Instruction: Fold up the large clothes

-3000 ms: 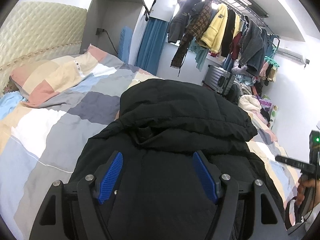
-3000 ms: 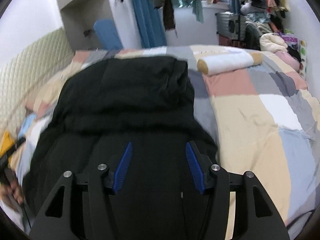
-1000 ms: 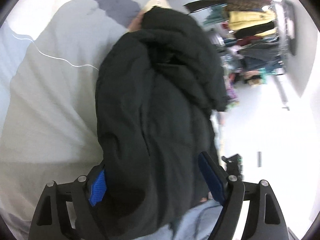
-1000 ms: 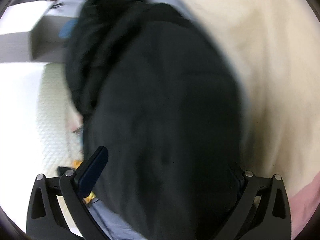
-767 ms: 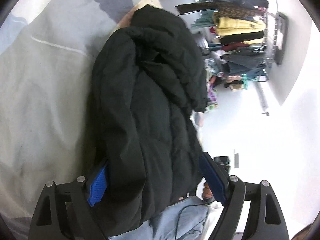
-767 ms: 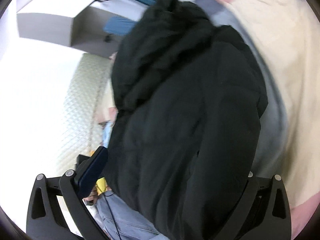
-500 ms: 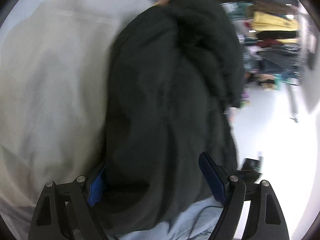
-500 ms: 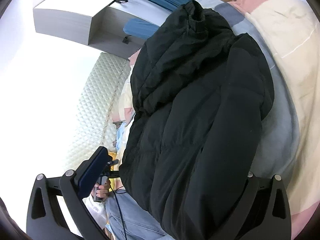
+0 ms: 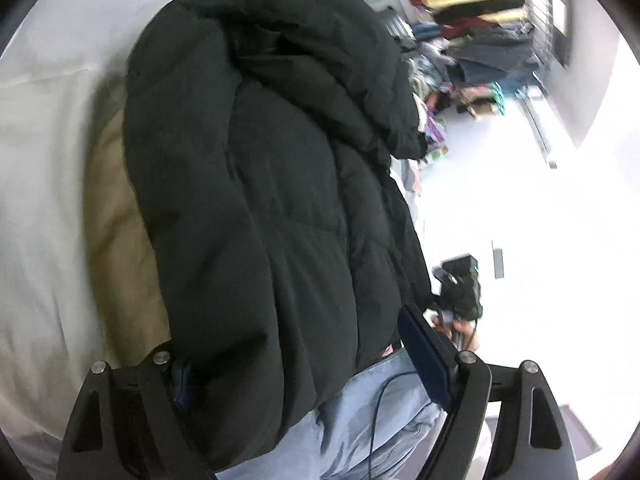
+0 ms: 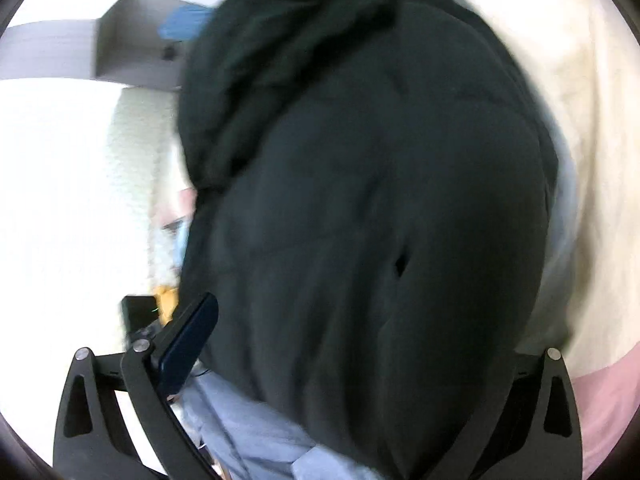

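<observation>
A black puffer jacket (image 9: 272,184) lies folded lengthwise on the bed, hood at the far end; it fills the right wrist view (image 10: 380,200) too. My left gripper (image 9: 304,376) is wide open with the jacket's near hem bulging between its fingers; the left blue pad is mostly buried under the fabric. My right gripper (image 10: 360,360) is also wide open around the hem; its left pad (image 10: 188,336) shows, the right finger is hidden behind the jacket. Each gripper appears in the other's view, low beside the jacket.
The patchwork duvet (image 9: 48,184) in grey, cream and tan lies under the jacket, with cream and pink patches (image 10: 592,128) on the right. The person's blue jeans (image 9: 372,424) are right below the hem. A rack of hanging clothes (image 9: 472,12) stands beyond the bed.
Both grippers have rolled and swung over the jacket's near end since three seconds ago, and opened wider around the hem. The right view has blurred and moved closer in the last half second.
</observation>
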Motion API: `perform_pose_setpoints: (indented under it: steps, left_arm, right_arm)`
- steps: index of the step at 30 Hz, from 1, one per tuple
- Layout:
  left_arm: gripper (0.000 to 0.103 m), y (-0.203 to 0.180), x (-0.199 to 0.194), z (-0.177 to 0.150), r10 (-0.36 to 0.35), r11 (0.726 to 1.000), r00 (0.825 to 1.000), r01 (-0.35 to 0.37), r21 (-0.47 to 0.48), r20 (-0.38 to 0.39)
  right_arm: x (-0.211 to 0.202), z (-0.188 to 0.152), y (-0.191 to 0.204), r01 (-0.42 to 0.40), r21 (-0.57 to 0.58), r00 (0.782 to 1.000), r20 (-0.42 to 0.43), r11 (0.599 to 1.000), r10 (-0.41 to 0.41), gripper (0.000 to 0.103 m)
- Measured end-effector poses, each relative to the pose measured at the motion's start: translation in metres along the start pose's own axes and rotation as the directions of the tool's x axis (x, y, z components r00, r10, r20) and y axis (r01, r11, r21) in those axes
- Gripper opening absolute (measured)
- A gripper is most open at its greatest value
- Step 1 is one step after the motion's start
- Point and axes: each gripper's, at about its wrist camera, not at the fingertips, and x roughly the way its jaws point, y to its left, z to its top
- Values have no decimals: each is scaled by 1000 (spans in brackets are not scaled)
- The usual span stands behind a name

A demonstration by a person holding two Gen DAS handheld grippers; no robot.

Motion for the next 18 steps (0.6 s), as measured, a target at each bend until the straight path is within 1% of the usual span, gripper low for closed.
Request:
perform_pose_setpoints:
  steps: [1, 2, 3, 4, 6, 7, 8, 9, 11, 12, 14, 16, 18]
  left_arm:
    - [84, 6, 4, 0, 15, 999, 1000, -15, -35, -5]
    - [75, 14, 8, 1, 48, 995, 999, -49, -89, -14]
    - [58, 22, 9, 3, 75, 987, 997, -76, -143, -12]
    - [51, 30, 8, 3, 88, 979, 996, -89, -184, -11]
    - [27, 40, 4, 0, 114, 966, 993, -112, -232, -6]
    - [25, 38, 2, 0, 130, 965, 992, -127, -228, 0]
    - [19, 36, 1, -2, 141, 966, 990, -136, -220, 9]
    - [14, 31, -2, -2, 156, 967, 988, -149, -207, 21]
    - [10, 20, -9, -5, 162, 971, 985, -148, -187, 58]
    - [9, 15, -17, -9, 156, 974, 985, -140, -179, 78]
    - [8, -1, -39, -14, 122, 983, 982, -100, -156, 142]
    - [7, -19, -62, -19, 105, 991, 973, -85, -106, 208]
    - [7, -34, -79, -25, 91, 993, 962, -70, -91, 256]
  right_arm:
    - [-5, -2, 3, -9, -9, 1000, 10, 1000, 9, 95]
    - [-9, -3, 3, -14, -12, 1000, 16, 1000, 14, 87]
    - [-13, -3, 3, -3, -16, 1000, 14, 1000, 3, 73]
    - [-17, -3, 2, 17, -19, 1000, 15, 1000, -17, 63]
    - [-25, -2, -11, 107, 5, 994, 17, 994, -107, 20]
    - [-24, -6, -16, 133, 21, 991, 13, 991, -134, 16]
    - [-25, -6, -19, 142, 27, 990, 8, 989, -143, 13]
    - [-28, -4, -17, 147, 12, 989, 12, 989, -148, 10]
    - [-39, -4, -3, 165, -52, 985, 52, 985, -163, 8]
    - [-47, -5, 6, 157, -77, 985, 77, 985, -152, 7]
    - [-61, -6, 16, 134, -91, 986, 117, 987, -123, 7]
    - [-74, -5, 26, 107, -105, 985, 147, 989, -91, 7]
    - [-90, -6, 37, 85, -137, 982, 180, 987, -59, 7]
